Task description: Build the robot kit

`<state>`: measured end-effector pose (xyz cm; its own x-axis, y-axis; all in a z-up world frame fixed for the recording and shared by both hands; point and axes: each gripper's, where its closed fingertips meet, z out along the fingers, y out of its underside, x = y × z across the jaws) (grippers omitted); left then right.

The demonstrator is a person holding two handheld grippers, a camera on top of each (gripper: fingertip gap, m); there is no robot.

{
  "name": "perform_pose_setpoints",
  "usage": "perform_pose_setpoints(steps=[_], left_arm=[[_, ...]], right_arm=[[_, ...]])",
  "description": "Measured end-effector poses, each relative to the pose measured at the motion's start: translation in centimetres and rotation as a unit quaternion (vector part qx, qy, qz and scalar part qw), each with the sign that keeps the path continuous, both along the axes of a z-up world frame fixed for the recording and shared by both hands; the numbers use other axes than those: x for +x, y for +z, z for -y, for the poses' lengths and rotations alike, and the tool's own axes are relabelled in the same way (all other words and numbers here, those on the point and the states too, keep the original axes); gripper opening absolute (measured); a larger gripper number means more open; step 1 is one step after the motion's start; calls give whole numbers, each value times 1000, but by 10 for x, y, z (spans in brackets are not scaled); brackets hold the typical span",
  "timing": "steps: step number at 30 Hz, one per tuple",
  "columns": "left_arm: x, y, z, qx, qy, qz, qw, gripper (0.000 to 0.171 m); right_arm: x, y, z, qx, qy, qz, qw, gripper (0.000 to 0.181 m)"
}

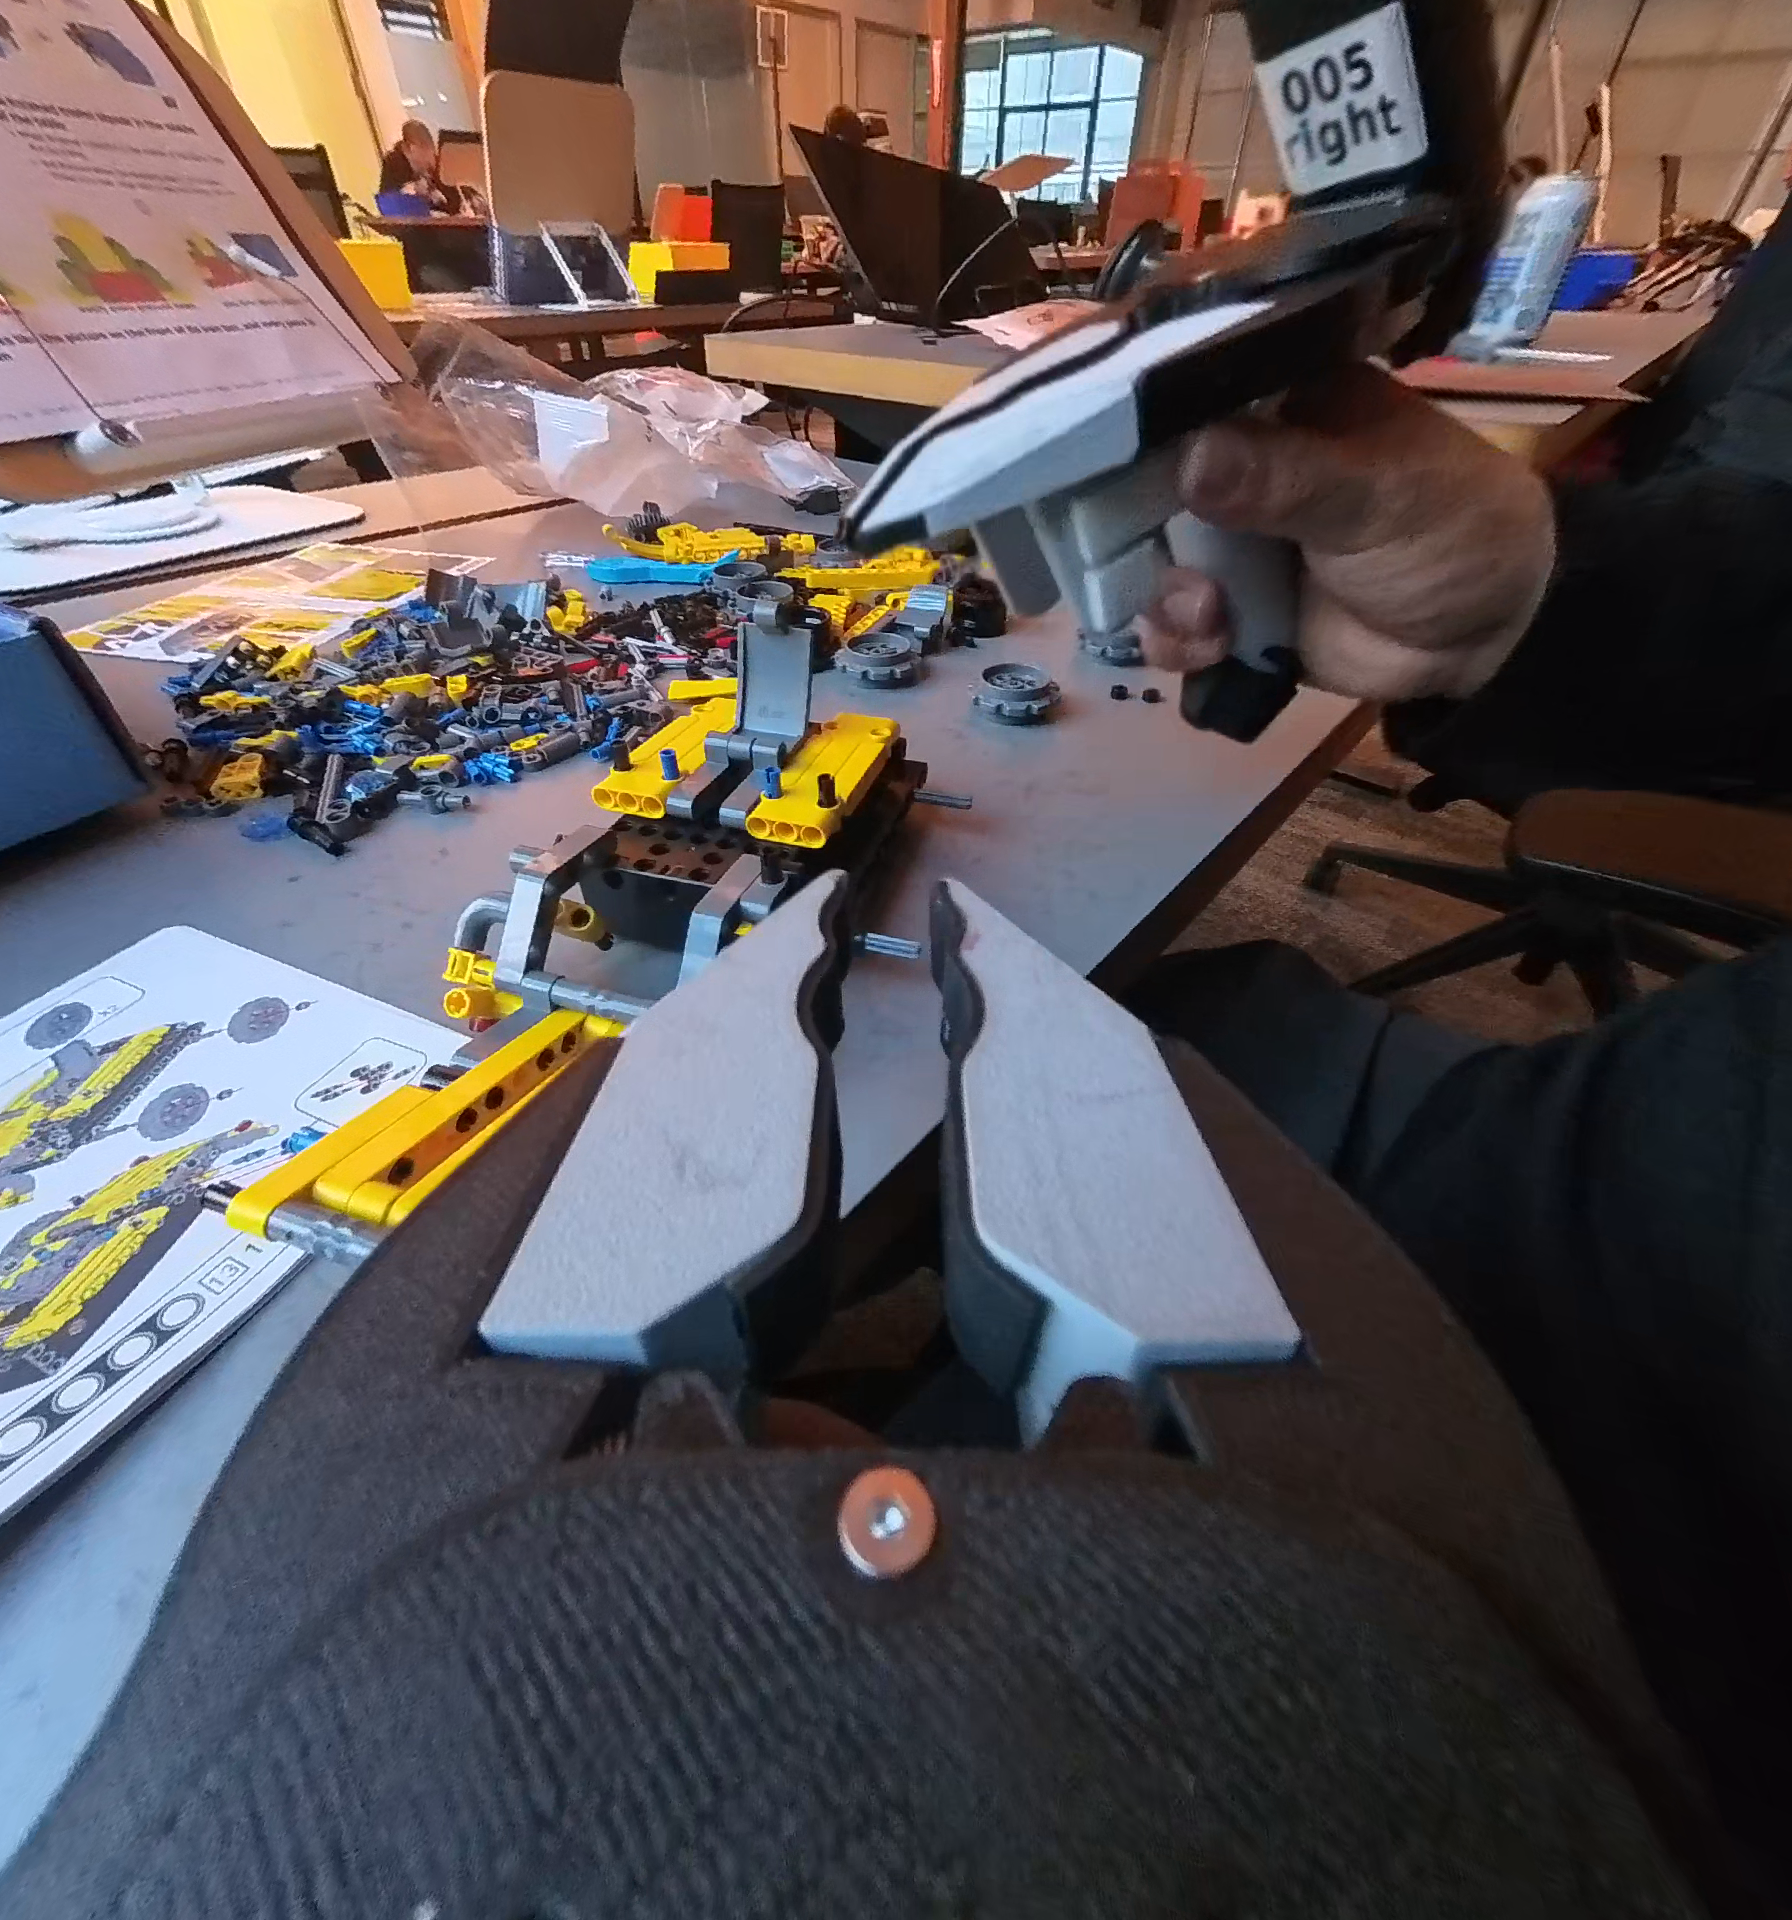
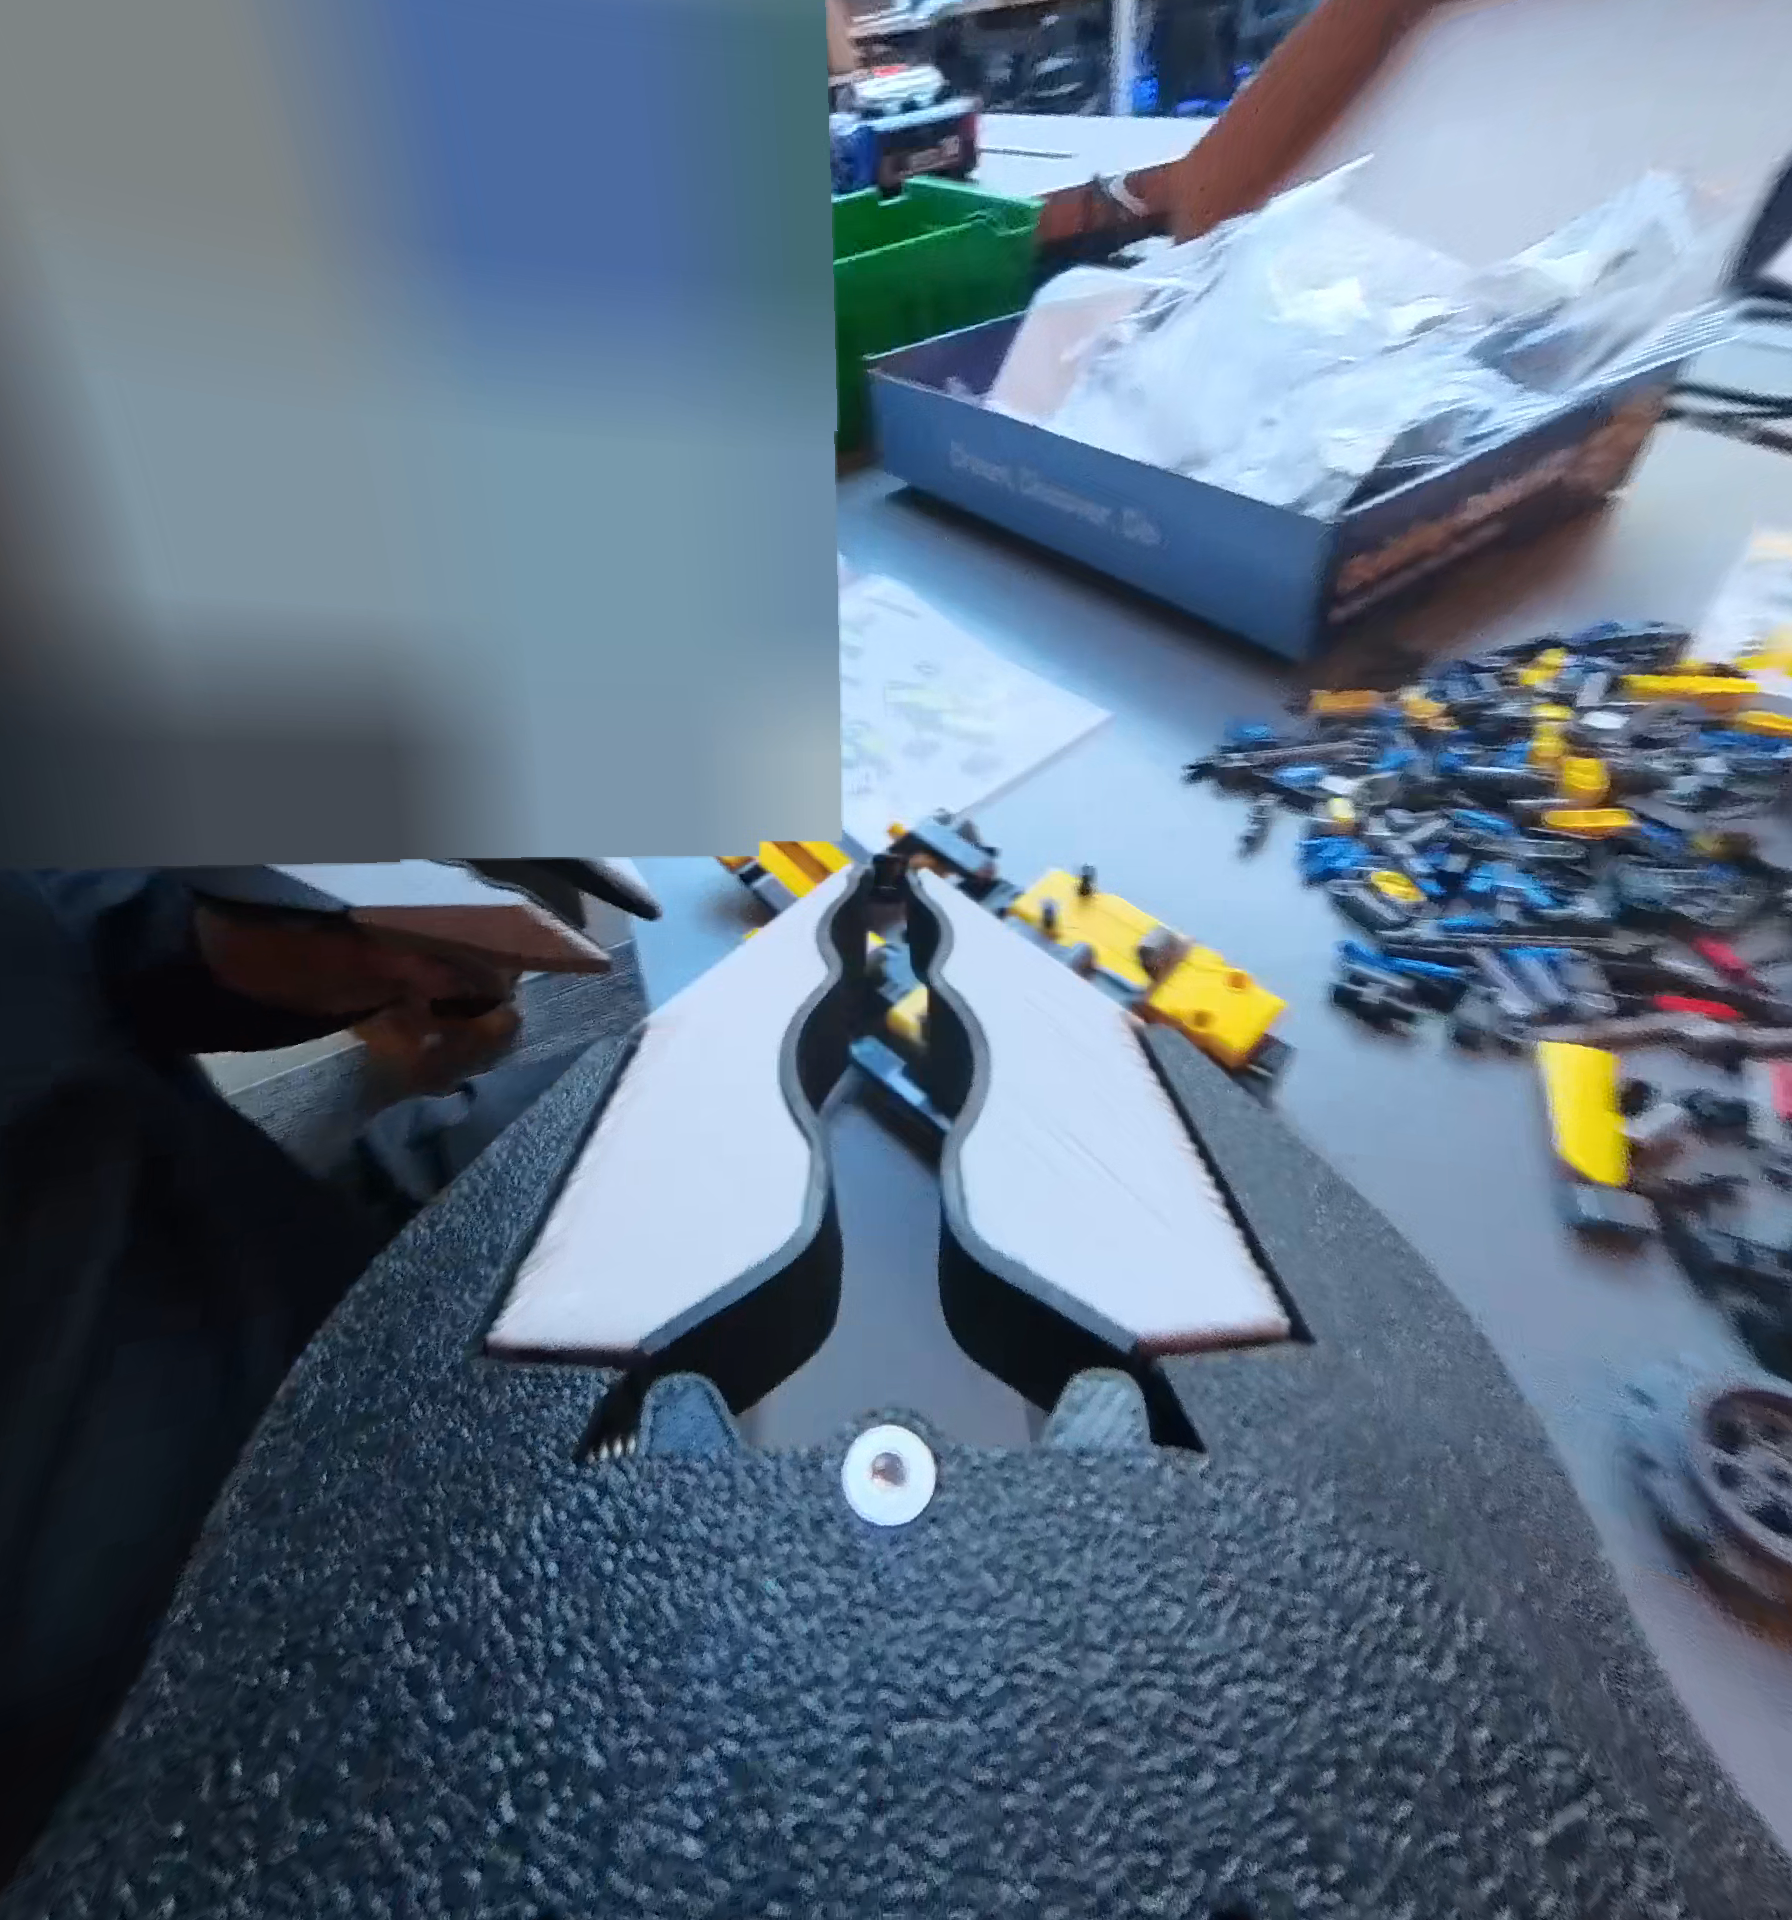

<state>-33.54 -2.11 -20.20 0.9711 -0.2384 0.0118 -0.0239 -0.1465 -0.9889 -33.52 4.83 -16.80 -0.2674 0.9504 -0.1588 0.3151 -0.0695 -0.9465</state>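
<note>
A partly built yellow, black and grey brick model stands on the grey table. Its long yellow beam reaches over an instruction booklet. My left gripper is open and empty, its tips just in front of the model beside a short grey axle. My right gripper is shut on a small black piece and hovers above the model. In the left wrist view the right gripper is held by a hand above the loose parts.
A pile of loose blue, black and yellow parts covers the table's middle. Grey wheel hubs lie near the table edge. A blue box holds plastic bags. A display stand is at the back left, an office chair on the right. Left tips to right tips: about 9 cm.
</note>
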Motion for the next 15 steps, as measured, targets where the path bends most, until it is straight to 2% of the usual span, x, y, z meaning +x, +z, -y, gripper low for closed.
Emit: perform_pose_setpoints(steps=[3,6,10,15], left_arm=[[-3,0,-1,-1,4,7,1000,10],[-5,-1,-1,-3,3,16,1000,10],[-5,-2,-2,-8,-3,33,999,10],[-5,-2,-3,-9,-6,44,999,10]], right_arm=[[-1,-14,21,-23,28,12,999,6],[7,-28,23,-47,20,30,998,6],[23,-40,-2,-20,-16,64,998,6],[15,-20,-28,-11,-51,34,998,6]])
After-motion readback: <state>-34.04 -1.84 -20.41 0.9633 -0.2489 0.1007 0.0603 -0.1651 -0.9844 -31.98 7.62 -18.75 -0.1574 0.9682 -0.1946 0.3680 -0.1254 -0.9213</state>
